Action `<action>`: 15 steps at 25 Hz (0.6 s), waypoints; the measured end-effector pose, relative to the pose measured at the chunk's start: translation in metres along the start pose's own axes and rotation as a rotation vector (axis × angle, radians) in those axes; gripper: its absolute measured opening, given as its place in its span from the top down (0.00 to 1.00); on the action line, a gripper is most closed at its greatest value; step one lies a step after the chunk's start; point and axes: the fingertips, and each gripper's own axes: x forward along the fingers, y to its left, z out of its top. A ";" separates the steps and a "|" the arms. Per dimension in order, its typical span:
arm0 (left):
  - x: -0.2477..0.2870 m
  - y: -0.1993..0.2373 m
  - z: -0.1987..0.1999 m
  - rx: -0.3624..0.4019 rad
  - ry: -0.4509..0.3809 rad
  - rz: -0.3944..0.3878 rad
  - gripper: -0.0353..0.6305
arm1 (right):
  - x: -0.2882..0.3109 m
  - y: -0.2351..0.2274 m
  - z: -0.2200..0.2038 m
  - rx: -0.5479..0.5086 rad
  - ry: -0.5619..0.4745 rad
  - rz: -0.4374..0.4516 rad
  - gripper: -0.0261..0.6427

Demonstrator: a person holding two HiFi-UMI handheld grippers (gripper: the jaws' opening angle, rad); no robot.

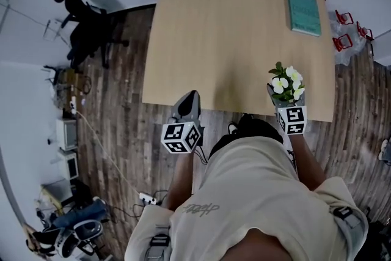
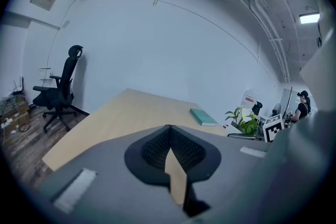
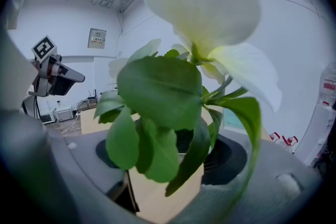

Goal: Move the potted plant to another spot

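Now: right gripper (image 1: 286, 96) clamped wide around potted plant (image 1: 287, 82), at table's (image 1: 232, 21) near right edge. Left gripper (image 1: 189, 101) jaws together, empty, at near edge, well left of plant.

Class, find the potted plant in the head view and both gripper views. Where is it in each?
Head view: potted plant right, by the near edge of the table.
Left gripper view: potted plant small, far right.
Right gripper view: potted plant close up, filling the centre.
Shared landmark: the table.
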 end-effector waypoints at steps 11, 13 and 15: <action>0.052 -0.019 0.049 0.128 0.022 -0.006 0.92 | 0.045 -0.033 0.001 0.035 -0.005 0.022 0.44; 0.056 -0.021 0.052 0.134 0.036 0.002 0.92 | 0.050 -0.042 0.000 0.036 -0.002 0.022 0.44; 0.061 -0.025 0.054 0.133 0.046 0.004 0.92 | 0.055 -0.051 -0.003 0.040 0.000 0.021 0.44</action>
